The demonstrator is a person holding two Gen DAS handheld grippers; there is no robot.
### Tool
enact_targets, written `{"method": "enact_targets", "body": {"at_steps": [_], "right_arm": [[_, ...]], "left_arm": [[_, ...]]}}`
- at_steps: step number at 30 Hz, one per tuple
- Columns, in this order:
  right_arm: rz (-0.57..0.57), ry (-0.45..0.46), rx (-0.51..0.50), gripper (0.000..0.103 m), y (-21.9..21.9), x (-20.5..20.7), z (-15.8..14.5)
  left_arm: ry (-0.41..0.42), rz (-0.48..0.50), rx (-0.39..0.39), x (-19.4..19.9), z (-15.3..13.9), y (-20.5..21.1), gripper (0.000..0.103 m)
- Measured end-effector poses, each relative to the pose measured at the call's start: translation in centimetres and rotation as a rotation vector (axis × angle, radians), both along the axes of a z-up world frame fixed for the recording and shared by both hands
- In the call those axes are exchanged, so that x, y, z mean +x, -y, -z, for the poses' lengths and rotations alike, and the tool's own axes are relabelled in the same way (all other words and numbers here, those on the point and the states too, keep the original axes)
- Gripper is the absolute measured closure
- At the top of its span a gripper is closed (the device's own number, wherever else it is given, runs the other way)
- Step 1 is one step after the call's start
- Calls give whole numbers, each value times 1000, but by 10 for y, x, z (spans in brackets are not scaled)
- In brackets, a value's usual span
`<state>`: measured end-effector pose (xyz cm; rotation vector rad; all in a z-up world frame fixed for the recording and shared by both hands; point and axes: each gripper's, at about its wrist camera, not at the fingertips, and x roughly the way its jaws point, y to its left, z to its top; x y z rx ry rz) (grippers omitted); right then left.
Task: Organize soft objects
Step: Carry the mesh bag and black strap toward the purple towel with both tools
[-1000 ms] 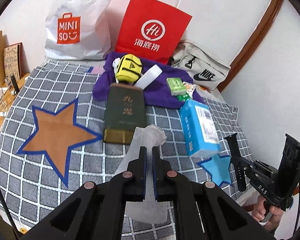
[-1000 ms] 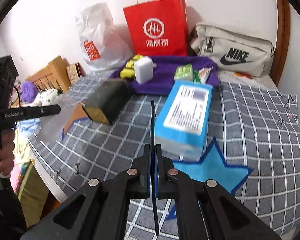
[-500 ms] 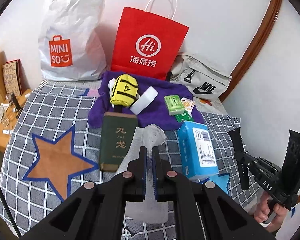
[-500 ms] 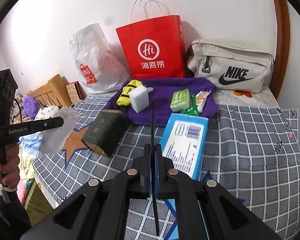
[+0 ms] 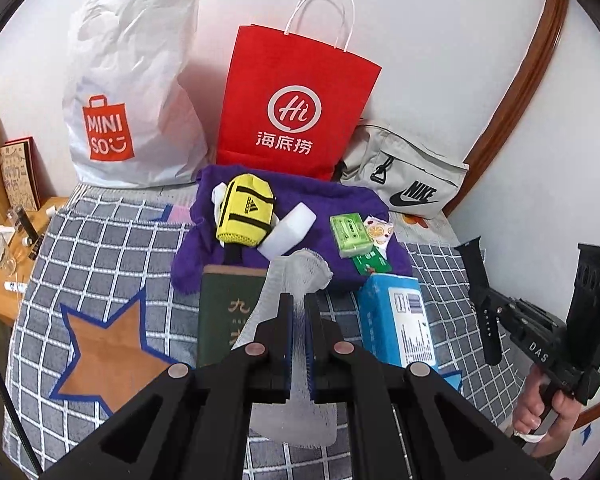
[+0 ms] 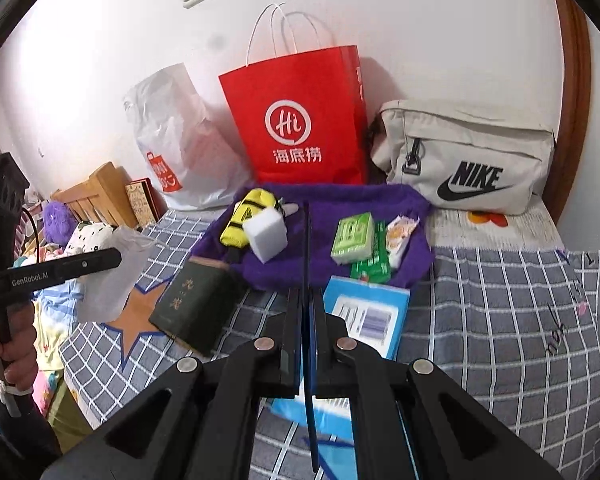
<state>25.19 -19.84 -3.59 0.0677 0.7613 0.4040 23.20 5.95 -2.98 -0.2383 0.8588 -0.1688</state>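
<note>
My left gripper [image 5: 298, 300] is shut on a white mesh cloth [image 5: 300, 272] that hangs limp above the green book [image 5: 228, 312]. In the right wrist view the same cloth [image 6: 112, 280] dangles from that gripper [image 6: 116, 258] at the left. My right gripper [image 6: 308, 292] is shut on a thin black watch strap [image 6: 307, 240], seen edge-on there. The strap [image 5: 476, 268] stands upright at the right of the left wrist view. A purple towel [image 5: 340, 204] on the bed carries a yellow pouch [image 5: 244, 212], a white sponge [image 5: 288, 230] and a green tissue pack [image 5: 350, 234].
A red paper bag [image 5: 296, 108], a white Miniso bag [image 5: 132, 92] and a grey Nike bag [image 5: 404, 176] lean on the wall behind. A blue box [image 5: 396, 320] lies on the checked bedspread [image 5: 100, 240]. A wooden bedside shelf [image 5: 4, 264] with small items stands at the left.
Both grippers have lifted and drawn back from the bed, each keeping its hold. The bags and wall now fill more of both views.
</note>
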Motion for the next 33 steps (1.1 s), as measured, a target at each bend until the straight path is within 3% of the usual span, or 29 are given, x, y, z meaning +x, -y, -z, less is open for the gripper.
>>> {"method": "enact_targets", "body": {"at_steps": [17,33], "right_arm": [[27,-6,-37,100,-11,80,-2],[42,-57,-64,100,-22,144,31]], "left_arm": [[8,8,18,79,-3,0,97],[-37,42,30,158,31,11,97]]}}
